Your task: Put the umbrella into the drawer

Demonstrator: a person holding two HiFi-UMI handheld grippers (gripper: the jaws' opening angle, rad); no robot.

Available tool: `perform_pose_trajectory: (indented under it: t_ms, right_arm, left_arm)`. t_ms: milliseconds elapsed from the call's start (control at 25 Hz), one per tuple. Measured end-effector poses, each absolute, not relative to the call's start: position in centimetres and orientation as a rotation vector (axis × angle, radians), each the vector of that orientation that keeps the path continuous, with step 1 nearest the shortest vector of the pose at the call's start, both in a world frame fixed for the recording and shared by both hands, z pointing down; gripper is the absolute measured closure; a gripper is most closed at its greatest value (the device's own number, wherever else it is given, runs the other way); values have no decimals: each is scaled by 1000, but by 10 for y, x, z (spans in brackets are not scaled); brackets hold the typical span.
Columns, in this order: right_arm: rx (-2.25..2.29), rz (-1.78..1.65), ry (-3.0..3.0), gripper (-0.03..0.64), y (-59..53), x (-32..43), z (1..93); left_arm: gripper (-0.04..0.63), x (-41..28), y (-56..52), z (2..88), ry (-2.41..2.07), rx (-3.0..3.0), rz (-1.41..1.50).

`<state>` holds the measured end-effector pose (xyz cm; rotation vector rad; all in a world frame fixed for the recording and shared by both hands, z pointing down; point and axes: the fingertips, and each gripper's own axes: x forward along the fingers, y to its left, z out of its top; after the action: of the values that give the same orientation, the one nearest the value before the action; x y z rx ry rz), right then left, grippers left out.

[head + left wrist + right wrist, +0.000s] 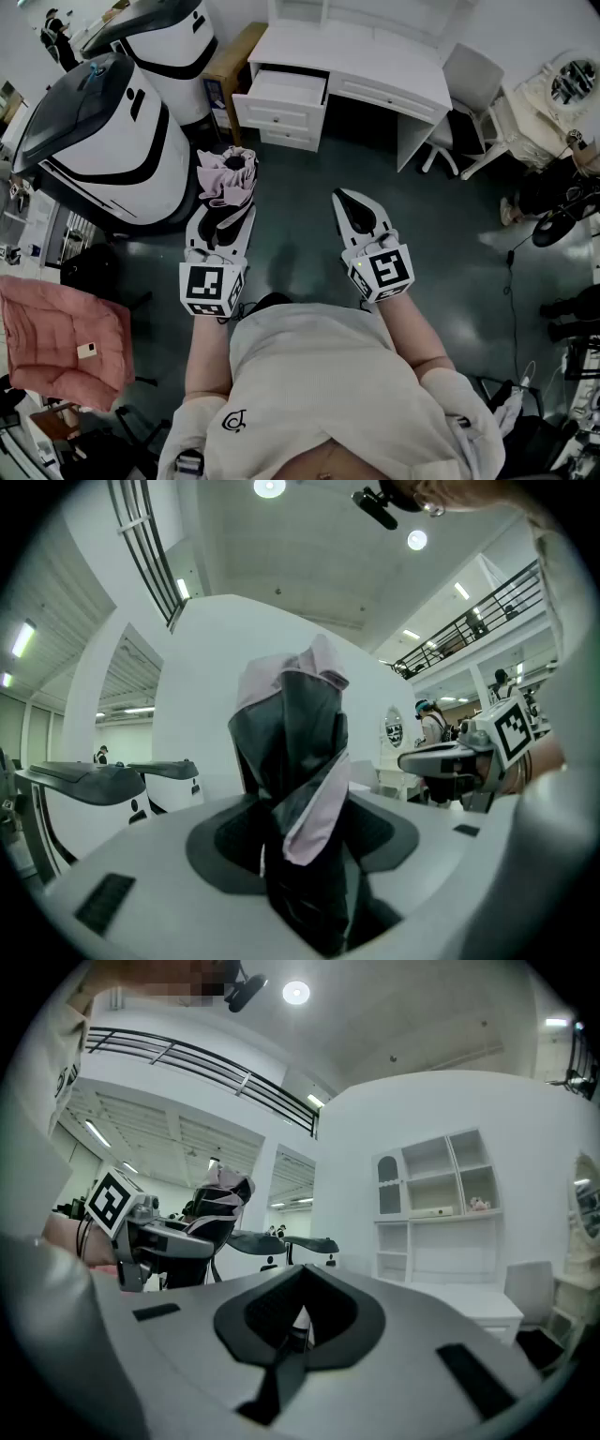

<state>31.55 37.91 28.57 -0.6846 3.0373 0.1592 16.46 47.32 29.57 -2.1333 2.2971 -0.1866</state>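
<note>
Left tool (220, 225) pinches the folded umbrella (228, 176): probably light, loose fabric over a stiff core worth gripping. Right tool (359, 211) is pressed together.

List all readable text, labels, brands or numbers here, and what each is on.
No readable words or numbers anywhere.
Cubes on left gripper and right gripper: square marker patterns, no letters.
Shirt emblem: small logo, no legible lettering.
Tag on pink cushion: too small to read.
White machine: black marks, not text.
</note>
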Motion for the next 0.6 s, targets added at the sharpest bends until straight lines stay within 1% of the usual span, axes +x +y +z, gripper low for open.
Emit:
perform_pose_trajectory:
  t_ms: [600]
  right_arm:
    - [-670, 118, 3036, 611, 366, 335, 292]
  left_arm:
    - [354, 179, 462, 302, 2340, -2152, -141]
